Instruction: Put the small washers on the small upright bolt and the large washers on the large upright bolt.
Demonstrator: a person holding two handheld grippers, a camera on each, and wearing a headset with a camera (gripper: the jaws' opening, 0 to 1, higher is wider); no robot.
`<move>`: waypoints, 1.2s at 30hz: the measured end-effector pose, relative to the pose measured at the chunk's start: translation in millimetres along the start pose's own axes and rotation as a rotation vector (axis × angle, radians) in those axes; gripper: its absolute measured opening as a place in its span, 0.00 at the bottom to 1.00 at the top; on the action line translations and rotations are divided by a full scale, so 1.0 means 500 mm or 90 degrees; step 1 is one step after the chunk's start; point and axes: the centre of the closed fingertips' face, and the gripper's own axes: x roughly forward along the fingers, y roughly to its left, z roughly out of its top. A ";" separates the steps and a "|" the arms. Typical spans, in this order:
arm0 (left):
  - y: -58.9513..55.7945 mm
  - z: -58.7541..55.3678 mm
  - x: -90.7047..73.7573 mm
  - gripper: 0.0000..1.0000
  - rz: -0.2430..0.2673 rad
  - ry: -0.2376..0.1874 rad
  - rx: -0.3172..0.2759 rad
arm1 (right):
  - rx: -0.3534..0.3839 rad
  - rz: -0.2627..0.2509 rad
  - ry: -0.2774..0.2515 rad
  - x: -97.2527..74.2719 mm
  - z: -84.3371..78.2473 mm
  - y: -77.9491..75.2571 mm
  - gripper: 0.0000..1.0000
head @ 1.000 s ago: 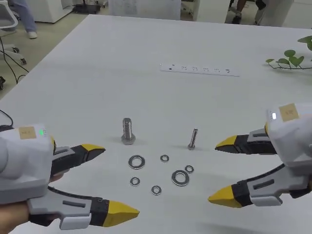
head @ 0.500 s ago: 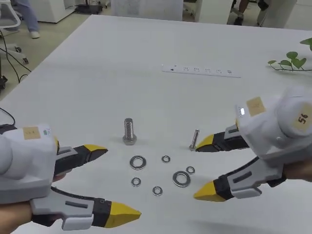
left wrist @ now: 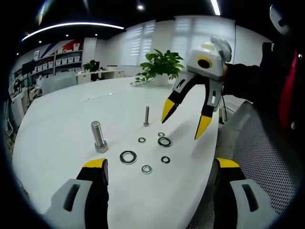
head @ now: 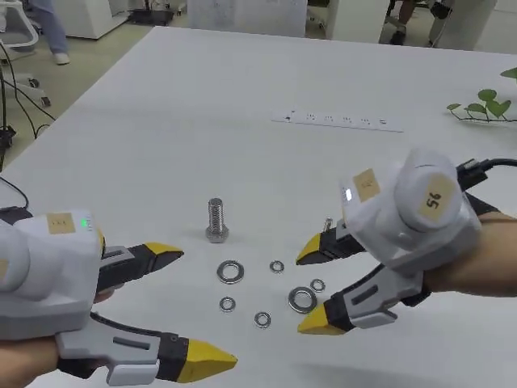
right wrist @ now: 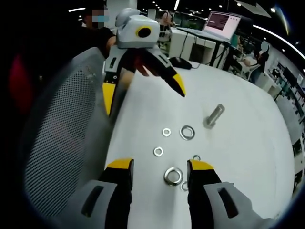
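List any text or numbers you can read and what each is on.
"56": on a tan sticker on the right gripper.
Small sticker on the left gripper: marks too small to read.
Second right gripper sticker: nothing legible.
Power strip: markings too small to read.

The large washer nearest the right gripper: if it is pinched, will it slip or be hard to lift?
The large washer looks like thin, shiny metal lying flat on the smooth table, so it is probably stiff but slippery, and hard to get under. Tipped on edge, the round ring might roll.
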 end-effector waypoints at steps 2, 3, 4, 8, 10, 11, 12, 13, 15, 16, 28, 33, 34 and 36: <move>0.000 0.000 0.000 0.92 0.000 -0.001 0.000 | -0.007 0.004 0.004 0.005 0.004 0.000 0.45; 0.000 0.001 0.000 0.92 0.000 -0.002 0.000 | -0.010 0.006 0.009 0.008 0.006 -0.001 0.44; -0.001 0.001 0.000 0.92 0.000 -0.002 0.000 | -0.011 0.010 0.013 0.011 0.006 -0.001 0.44; -0.003 0.001 0.001 0.92 -0.002 -0.002 0.002 | -0.021 0.022 0.032 0.021 0.006 -0.003 0.42; -0.003 0.001 0.000 0.92 -0.002 -0.002 0.003 | -0.024 0.026 0.039 0.026 0.006 -0.004 0.40; -0.003 0.001 0.000 0.92 -0.001 -0.002 0.003 | -0.026 0.029 0.045 0.030 0.006 -0.004 0.40; -0.003 0.001 0.000 0.92 -0.001 -0.002 0.004 | -0.028 0.032 0.049 0.032 0.006 -0.005 0.40; -0.003 0.001 0.000 0.92 -0.001 -0.002 0.004 | -0.031 0.036 0.057 0.035 0.006 -0.005 0.39; -0.002 0.001 0.000 0.92 -0.001 -0.001 0.005 | -0.036 0.042 0.069 0.042 0.005 -0.005 0.38; -0.002 0.001 0.000 0.92 -0.001 0.000 0.006 | -0.039 0.045 0.073 0.045 0.004 -0.006 0.38; -0.002 -0.003 0.004 0.92 -0.003 0.006 0.013 | -0.068 0.089 0.145 0.083 -0.007 0.000 0.28; -0.002 -0.004 0.005 0.92 -0.002 0.007 0.014 | -0.072 0.103 0.171 0.099 -0.013 0.004 0.26; -0.003 -0.004 0.005 0.92 -0.003 0.007 0.014 | -0.072 0.105 0.171 0.101 -0.013 0.005 0.26; -0.003 -0.005 0.005 0.92 -0.003 0.008 0.015 | -0.071 0.111 0.180 0.105 -0.016 0.007 0.25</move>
